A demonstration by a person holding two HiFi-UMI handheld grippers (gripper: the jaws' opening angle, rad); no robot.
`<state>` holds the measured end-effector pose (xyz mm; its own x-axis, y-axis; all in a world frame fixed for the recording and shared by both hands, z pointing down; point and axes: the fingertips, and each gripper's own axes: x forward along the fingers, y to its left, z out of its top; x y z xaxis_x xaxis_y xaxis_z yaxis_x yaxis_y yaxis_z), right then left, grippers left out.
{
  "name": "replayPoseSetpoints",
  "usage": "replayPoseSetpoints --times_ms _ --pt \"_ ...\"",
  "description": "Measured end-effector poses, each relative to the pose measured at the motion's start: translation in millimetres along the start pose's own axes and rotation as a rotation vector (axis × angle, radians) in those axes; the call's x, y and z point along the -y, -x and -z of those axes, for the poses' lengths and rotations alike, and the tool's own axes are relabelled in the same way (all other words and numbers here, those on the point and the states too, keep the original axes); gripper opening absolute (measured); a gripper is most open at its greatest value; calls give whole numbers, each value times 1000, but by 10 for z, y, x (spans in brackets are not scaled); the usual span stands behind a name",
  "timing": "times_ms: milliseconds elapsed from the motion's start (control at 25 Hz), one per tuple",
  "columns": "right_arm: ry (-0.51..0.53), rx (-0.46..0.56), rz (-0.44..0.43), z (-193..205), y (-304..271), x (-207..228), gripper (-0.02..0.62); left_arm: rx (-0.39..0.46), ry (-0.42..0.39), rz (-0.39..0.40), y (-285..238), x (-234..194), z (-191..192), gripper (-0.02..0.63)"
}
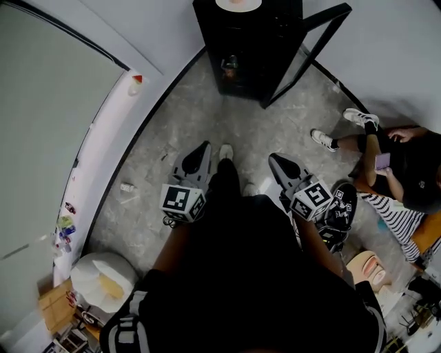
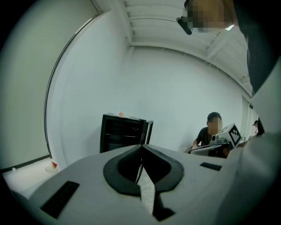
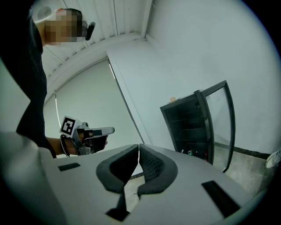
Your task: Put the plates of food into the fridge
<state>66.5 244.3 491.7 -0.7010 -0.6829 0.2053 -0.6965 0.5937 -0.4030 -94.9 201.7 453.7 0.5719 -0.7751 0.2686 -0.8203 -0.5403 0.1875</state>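
A black fridge (image 1: 248, 48) stands against the far wall with its glass door (image 1: 313, 48) swung open to the right. On its top sits a plate (image 1: 238, 4) with something orange. My left gripper (image 1: 204, 147) and right gripper (image 1: 274, 160) are held side by side at waist height, pointing toward the fridge from well short of it. Both are shut with nothing between the pads. The fridge (image 2: 123, 134) shows beyond my shut left gripper (image 2: 141, 148). The right gripper view has the fridge (image 3: 189, 127) and its door (image 3: 219, 118) past my shut right gripper (image 3: 138, 148).
A seated person (image 1: 393, 169) is at the right, feet stretched toward the fridge. A small jar-like item (image 1: 229, 67) sits low inside the fridge. A white ledge (image 1: 103, 158) runs along the left wall. Clutter and a white round object (image 1: 103, 279) lie at bottom left.
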Motion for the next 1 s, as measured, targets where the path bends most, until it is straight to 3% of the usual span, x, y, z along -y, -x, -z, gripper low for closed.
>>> replayPoseSetpoints --times_ms 560,1000 --pt "-26 -14 50 -451 -961 486 26 -19 14 50 -807 -859 -341 21" --pt "-37 19 100 -834 -1670 626 26 -19 34 120 -1218 -1464 -535 21"
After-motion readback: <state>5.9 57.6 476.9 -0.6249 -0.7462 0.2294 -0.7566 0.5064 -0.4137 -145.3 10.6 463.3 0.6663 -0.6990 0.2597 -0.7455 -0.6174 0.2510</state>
